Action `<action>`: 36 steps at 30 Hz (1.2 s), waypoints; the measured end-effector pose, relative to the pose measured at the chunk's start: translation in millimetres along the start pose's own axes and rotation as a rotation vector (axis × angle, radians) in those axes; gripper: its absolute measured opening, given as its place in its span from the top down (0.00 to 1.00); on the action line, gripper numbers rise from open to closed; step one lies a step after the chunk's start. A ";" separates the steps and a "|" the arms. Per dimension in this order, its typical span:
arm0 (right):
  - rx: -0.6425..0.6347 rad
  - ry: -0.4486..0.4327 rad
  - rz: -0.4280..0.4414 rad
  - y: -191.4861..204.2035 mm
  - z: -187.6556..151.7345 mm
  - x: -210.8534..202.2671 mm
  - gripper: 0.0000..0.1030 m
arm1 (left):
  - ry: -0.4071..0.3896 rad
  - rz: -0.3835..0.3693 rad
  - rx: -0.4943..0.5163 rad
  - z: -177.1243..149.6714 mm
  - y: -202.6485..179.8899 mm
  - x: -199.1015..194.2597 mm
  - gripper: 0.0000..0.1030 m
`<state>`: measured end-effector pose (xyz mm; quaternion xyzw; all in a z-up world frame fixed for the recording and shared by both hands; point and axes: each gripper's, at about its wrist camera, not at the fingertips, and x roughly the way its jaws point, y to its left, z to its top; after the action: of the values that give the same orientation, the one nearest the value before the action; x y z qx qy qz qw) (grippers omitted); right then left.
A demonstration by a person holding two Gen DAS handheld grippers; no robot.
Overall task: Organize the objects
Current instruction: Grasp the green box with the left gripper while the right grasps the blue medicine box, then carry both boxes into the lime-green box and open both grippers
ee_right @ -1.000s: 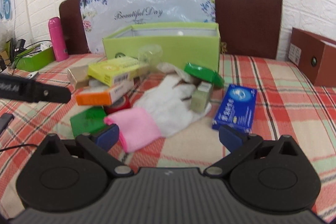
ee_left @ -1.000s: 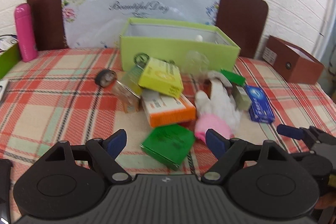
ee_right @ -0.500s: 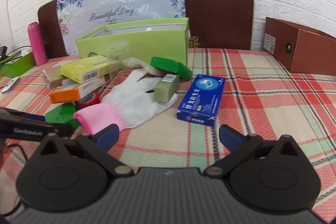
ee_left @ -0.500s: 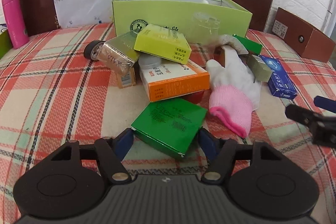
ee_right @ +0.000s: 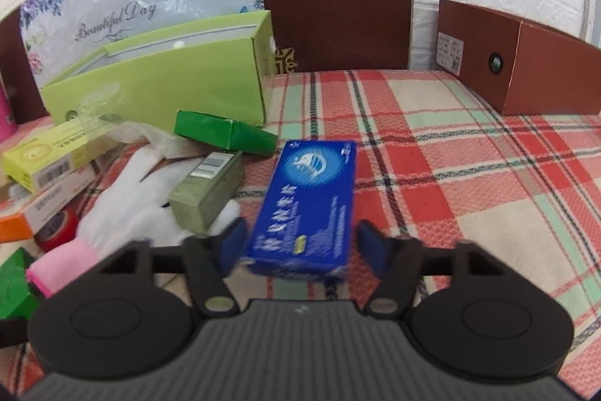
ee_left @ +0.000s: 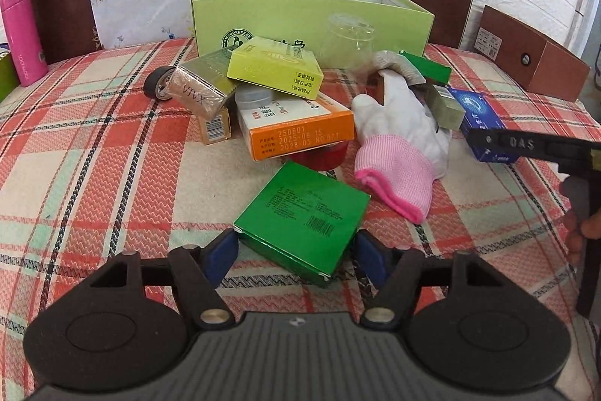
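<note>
A flat green box (ee_left: 300,213) lies on the plaid cloth. My left gripper (ee_left: 295,247) is shut on its near end, a pad against each side. A blue box (ee_right: 308,202) lies lengthwise between the fingers of my right gripper (ee_right: 300,243). Those jaws are closing, and a small gap still shows at the right pad. Behind stands the open light-green box (ee_left: 311,21). In front of it lies a pile with a yellow box (ee_left: 278,66), an orange box (ee_left: 296,130), a VIVX box (ee_left: 199,89) and a white glove with a pink cuff (ee_left: 398,138).
A brown box (ee_right: 526,62) sits at the back right and a pink bottle (ee_left: 22,32) at the far left. A black wheel (ee_left: 156,87), a red tape roll (ee_left: 323,156), a clear cup (ee_left: 349,32) and a second green box (ee_right: 225,134) lie in the pile.
My left gripper came down over the green box and narrowed onto it. My right gripper swung right to the blue box, and its jaws narrowed around it.
</note>
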<state>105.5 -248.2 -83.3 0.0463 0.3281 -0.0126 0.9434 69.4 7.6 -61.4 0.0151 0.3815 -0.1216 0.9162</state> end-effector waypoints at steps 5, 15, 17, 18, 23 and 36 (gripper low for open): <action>-0.114 0.018 0.094 -0.7 -24.1 -30.4 0.42 | 0.009 -0.028 0.022 -6.8 -2.2 -8.9 0.32; -0.175 0.035 0.130 -1.3 -50.4 -71.0 0.33 | -0.026 -0.019 0.072 -11.5 -15.1 -9.3 0.25; -0.175 0.027 0.124 2.4 -48.5 -69.3 0.27 | -0.030 -0.025 0.076 -7.5 -16.0 -7.2 0.25; -0.174 0.024 0.118 4.3 -47.0 -67.1 0.23 | -0.032 -0.026 0.078 -5.8 -16.5 -6.1 0.25; -0.170 0.019 0.108 11.5 -42.0 -57.4 0.22 | -0.016 -0.048 0.059 -2.8 -15.9 0.1 0.24; -0.125 0.033 0.112 7.2 -39.0 -50.8 0.46 | -0.005 -0.078 0.062 2.8 -19.0 -4.1 0.35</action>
<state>42.0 -237.6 -81.7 0.0058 0.3407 0.0613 0.9382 64.0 -10.3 -55.3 0.0281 0.3757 -0.1692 0.9107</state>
